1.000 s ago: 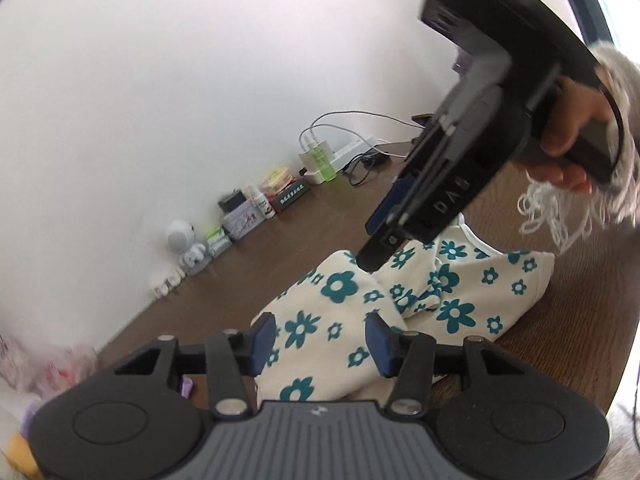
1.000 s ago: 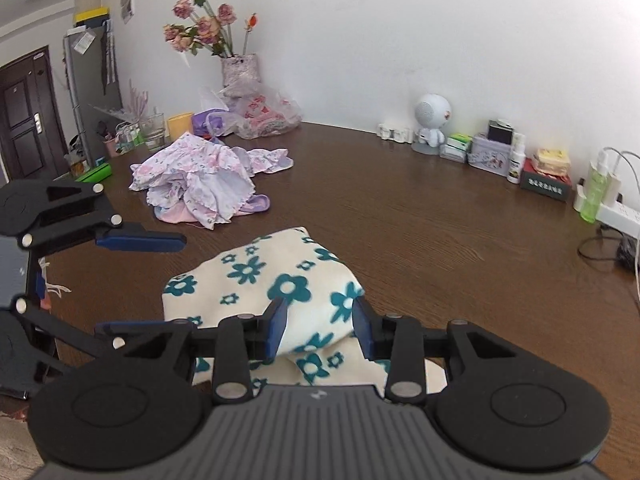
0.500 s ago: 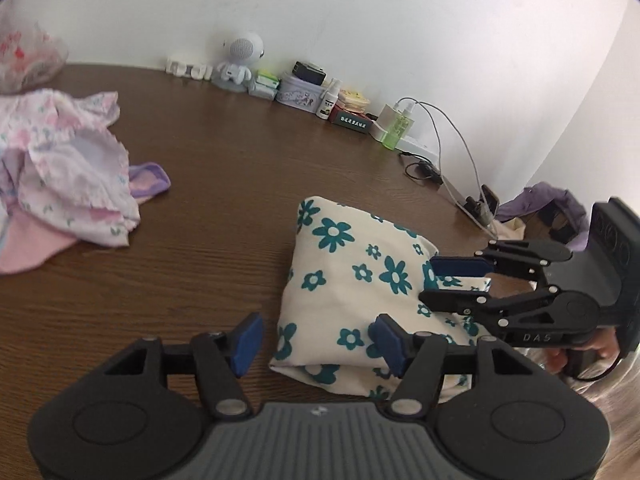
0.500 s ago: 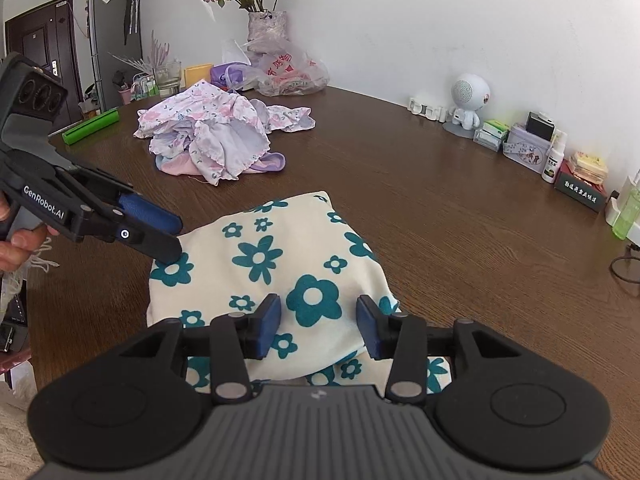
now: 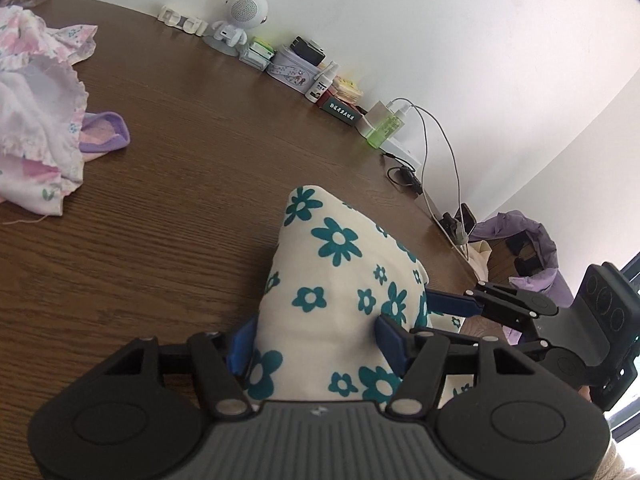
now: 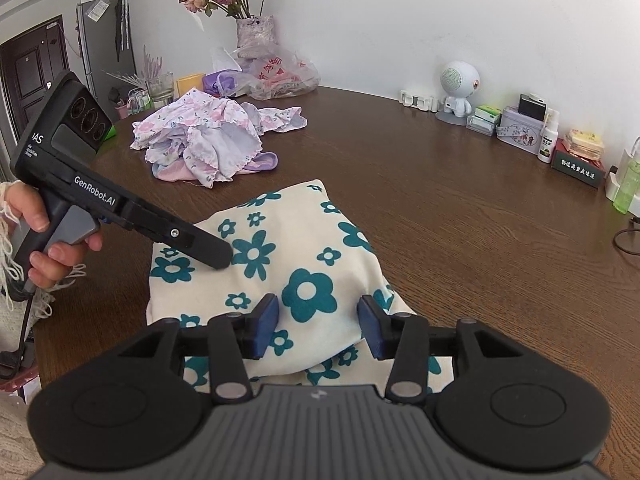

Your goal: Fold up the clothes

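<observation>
A folded cream garment with teal flowers lies on the brown wooden table; it also shows in the right wrist view. My left gripper is open, its blue pads either side of the garment's near-left edge. In the right wrist view it comes in from the left and rests on the cloth. My right gripper is open over the garment's near-right edge; in the left wrist view it shows at the right, fingers spread.
A crumpled pink and lilac floral clothes pile lies at the far left. A vase of dried flowers and plastic bags stand behind it. A white toy robot, boxes, bottles and a power strip with cables line the wall.
My left gripper has swung round and come down onto the garment's left side, the cloth now between its pads. My right gripper has stayed at the near edge, open a little wider.
</observation>
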The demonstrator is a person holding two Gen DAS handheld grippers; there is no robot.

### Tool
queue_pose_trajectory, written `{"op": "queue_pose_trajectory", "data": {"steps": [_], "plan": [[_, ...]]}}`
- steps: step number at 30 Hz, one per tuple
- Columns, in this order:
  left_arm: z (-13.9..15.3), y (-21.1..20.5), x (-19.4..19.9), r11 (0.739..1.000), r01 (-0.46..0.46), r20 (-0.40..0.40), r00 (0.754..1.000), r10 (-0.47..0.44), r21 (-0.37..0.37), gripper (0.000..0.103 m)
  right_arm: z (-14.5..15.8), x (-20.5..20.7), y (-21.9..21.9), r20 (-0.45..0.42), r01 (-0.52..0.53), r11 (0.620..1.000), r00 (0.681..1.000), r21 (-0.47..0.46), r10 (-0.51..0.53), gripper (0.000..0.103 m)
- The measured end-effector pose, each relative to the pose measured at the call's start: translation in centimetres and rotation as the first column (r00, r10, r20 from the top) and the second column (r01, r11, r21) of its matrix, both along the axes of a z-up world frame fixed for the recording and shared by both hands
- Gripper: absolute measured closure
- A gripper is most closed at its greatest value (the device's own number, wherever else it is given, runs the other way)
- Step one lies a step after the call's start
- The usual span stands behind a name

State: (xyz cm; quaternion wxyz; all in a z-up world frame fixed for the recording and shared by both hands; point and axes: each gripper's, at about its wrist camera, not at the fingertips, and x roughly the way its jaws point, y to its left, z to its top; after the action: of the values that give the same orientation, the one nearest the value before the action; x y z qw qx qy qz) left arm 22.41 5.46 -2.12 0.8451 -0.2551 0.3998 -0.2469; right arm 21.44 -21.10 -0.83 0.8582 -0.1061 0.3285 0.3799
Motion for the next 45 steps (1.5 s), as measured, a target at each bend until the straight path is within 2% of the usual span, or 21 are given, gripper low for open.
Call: {"op": "queue_pose_trajectory", "data": {"steps": [2, 4, 8, 9, 12, 14, 17, 20, 24, 25, 27, 32, 34, 35, 36, 38, 41, 43, 45], "plan": [[0.0, 0.0, 0.2, 0.999, -0.010, -0.003, 1.000, 0.010, -0.030, 0.043, -0.2, 0.1, -0.3, -0.010, 0.008, 1.000, 1.000, 0.014, -0.008, 0.059], [0.5, -0.1, 0.0, 1.000, -0.008, 0.019, 1.000, 0.008, -0.014, 0.047, -0.3, 0.3, -0.6, -0.019, 0.017, 0.999, 1.000, 0.027, -0.016, 0.059], [1.7, -0.4, -0.3, 1.000, -0.006, 0.062, 0.998, 0.005, 0.018, 0.076, -0.6, 0.2, -0.8, -0.024, 0.030, 0.999, 0.999, 0.043, -0.029, 0.059], [2.0, -0.5, -0.4, 1.000, -0.005, 0.073, 0.997, 0.003, 0.026, 0.079, -0.6, 0.2, -0.8, -0.025, 0.033, 0.998, 0.999, 0.047, -0.032, 0.059], [2.9, -0.7, -0.7, 0.999, -0.005, 0.105, 0.994, -0.001, 0.050, 0.082, -0.5, 0.1, -0.4, -0.028, 0.039, 0.998, 0.999, 0.058, -0.038, 0.059], [4.0, -1.1, -0.9, 0.993, -0.001, 0.143, 0.990, -0.016, 0.120, 0.083, -0.4, 0.0, 0.0, -0.025, 0.041, 0.997, 0.999, 0.065, -0.039, 0.058], [6.1, -1.8, -1.4, 0.968, -0.005, 0.205, 0.978, -0.048, 0.250, 0.083, 0.0, -0.4, 0.2, -0.015, 0.029, 0.997, 1.000, 0.075, -0.028, 0.058], [8.0, -2.9, -1.8, 0.914, -0.045, 0.268, 0.961, -0.071, 0.402, 0.083, 0.2, -0.9, -0.1, -0.013, 0.027, 0.998, 1.000, 0.063, -0.026, 0.058], [9.4, -3.9, -1.7, 0.858, -0.074, 0.303, 0.948, -0.097, 0.508, 0.083, -0.7, -1.4, -0.8, -0.034, 0.045, 0.998, 0.998, 0.037, -0.043, 0.058], [9.6, -4.0, -1.6, 0.854, -0.078, 0.303, 0.948, -0.096, 0.514, 0.083, -1.0, -1.4, -0.9, -0.041, 0.048, 0.998, 0.998, 0.038, -0.046, 0.058], [9.5, -3.8, -1.3, 0.864, -0.082, 0.294, 0.953, -0.079, 0.497, 0.083, -1.5, -1.5, -0.9, -0.055, 0.048, 0.998, 0.997, 0.042, -0.046, 0.058], [8.5, -2.4, -1.1, 0.906, -0.109, 0.263, 0.965, -0.003, 0.410, 0.083, -2.2, -2.3, 0.2, -0.064, 0.017, 1.000, 0.998, 0.017, -0.016, 0.060], [8.0, -1.0, -0.7, 0.932, -0.127, 0.237, 0.970, 0.045, 0.339, 0.083, -2.3, -2.6, 0.6, -0.074, -0.003, 1.000, 0.997, 0.011, 0.003, 0.071], [7.9, -0.2, -0.3, 0.945, -0.136, 0.221, 0.973, 0.071, 0.297, 0.083, -2.4, -2.8, 0.8, -0.081, -0.013, 1.000, 0.997, 0.010, 0.014, 0.086], [7.7, 0.4, -0.1, 0.955, -0.144, 0.207, 0.974, 0.090, 0.259, 0.084, -2.3, -2.9, 1.0, -0.098, -0.028, 0.999, 0.995, 0.020, 0.029, 0.094], [7.6, 1.3, 0.3, 0.963, -0.162, 0.188, 0.975, 0.122, 0.214, 0.085, -2.3, -3.3, 1.5, -0.105, -0.034, 0.999, 0.994, 0.017, 0.036, 0.094], [7.8, 1.1, 0.5, 0.958, -0.172, 0.205, 0.971, 0.125, 0.231, 0.086, -2.3, -3.6, 2.2, -0.129, -0.052, 0.998, 0.990, 0.030, 0.055, 0.094], [8.4, -0.1, 0.2, 0.946, -0.163, 0.245, 0.965, 0.094, 0.281, 0.086, -2.3, -3.8, 2.7, -0.123, -0.057, 0.998, 0.991, 0.025, 0.059, 0.094], [9.0, -2.1, -0.6, 0.922, -0.147, 0.309, 0.950, 0.032, 0.358, 0.086, -2.3, -4.1, 2.9, -0.135, -0.057, 0.998, 0.989, 0.037, 0.062, 0.094]]}}
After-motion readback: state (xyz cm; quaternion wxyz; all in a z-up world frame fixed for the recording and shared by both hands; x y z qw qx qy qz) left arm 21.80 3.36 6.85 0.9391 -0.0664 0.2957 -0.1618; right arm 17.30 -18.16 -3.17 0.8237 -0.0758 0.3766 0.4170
